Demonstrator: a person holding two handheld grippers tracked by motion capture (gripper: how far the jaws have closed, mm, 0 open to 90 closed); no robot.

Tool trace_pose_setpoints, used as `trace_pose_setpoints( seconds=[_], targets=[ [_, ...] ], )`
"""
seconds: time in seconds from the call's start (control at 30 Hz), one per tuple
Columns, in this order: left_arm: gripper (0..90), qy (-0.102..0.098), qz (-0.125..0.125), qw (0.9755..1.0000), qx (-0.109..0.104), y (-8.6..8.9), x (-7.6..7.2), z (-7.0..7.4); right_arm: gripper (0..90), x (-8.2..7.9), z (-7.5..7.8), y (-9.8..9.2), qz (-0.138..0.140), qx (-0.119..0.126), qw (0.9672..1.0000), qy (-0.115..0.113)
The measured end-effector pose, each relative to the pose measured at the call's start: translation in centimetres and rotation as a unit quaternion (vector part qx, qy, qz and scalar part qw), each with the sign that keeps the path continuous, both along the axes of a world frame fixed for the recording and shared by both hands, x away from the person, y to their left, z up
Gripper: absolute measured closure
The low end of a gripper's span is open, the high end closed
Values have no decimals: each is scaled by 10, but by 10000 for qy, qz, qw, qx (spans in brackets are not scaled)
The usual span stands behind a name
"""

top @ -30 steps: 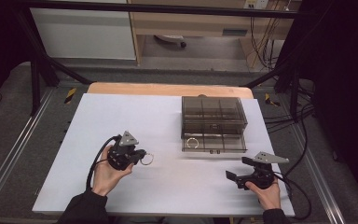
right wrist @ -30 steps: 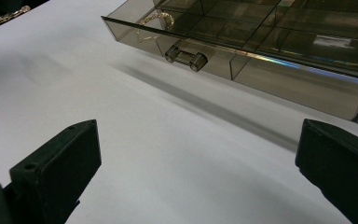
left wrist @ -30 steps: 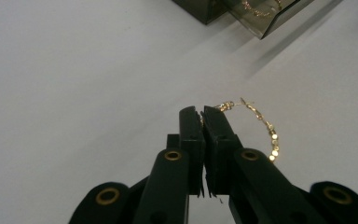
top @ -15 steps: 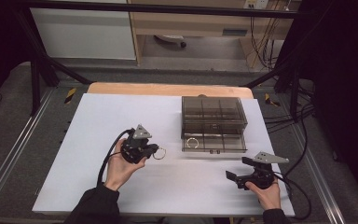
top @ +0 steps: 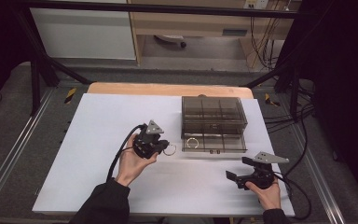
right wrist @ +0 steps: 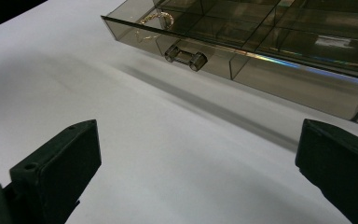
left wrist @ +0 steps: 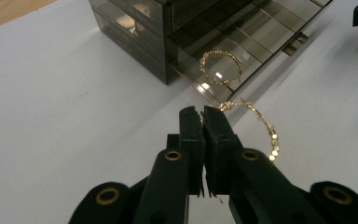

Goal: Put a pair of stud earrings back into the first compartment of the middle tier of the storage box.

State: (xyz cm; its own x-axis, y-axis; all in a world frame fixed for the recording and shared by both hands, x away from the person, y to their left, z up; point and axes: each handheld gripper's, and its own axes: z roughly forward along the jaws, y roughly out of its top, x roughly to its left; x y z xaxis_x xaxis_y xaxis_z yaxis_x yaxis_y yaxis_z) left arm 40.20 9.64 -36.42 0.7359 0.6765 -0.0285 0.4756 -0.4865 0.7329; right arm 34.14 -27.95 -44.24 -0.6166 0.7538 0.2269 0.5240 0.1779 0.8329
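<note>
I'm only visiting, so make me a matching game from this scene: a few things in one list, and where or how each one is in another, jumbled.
Things:
1. held hoop
2. second hoop
3. left gripper
4. right gripper

States:
a. jaws wide open
b. lying in the open drawer
c. pinched between jaws
d. jaws shut

Pairs: 1-c, 2-b, 3-d, 4-a

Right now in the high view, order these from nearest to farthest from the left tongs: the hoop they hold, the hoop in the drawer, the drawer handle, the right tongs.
1. Held hoop, at the left tongs' tips.
2. Drawer hoop, in the open drawer's left compartment.
3. Drawer handle, on the drawer's front.
4. Right tongs, near the table's front right.
</note>
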Motion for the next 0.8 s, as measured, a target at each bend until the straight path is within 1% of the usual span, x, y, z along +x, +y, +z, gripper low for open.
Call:
trace_pose_setpoints(
  seconds=[0.47, 0.67, 0.8],
  targets=[
    [864, -8, -33, 10000, -63, -28, 13, 0, 6, 0, 0, 0, 1, 5, 10000, -5],
    [864, -46, -65, 10000, -55, -42, 18, -1, 6, 0, 0, 0, 3, 3, 10000, 1],
    [864, -41, -62, 10000, -5, -52, 22, -3, 6, 0, 0, 0, 7, 9, 10000, -3]
  ],
)
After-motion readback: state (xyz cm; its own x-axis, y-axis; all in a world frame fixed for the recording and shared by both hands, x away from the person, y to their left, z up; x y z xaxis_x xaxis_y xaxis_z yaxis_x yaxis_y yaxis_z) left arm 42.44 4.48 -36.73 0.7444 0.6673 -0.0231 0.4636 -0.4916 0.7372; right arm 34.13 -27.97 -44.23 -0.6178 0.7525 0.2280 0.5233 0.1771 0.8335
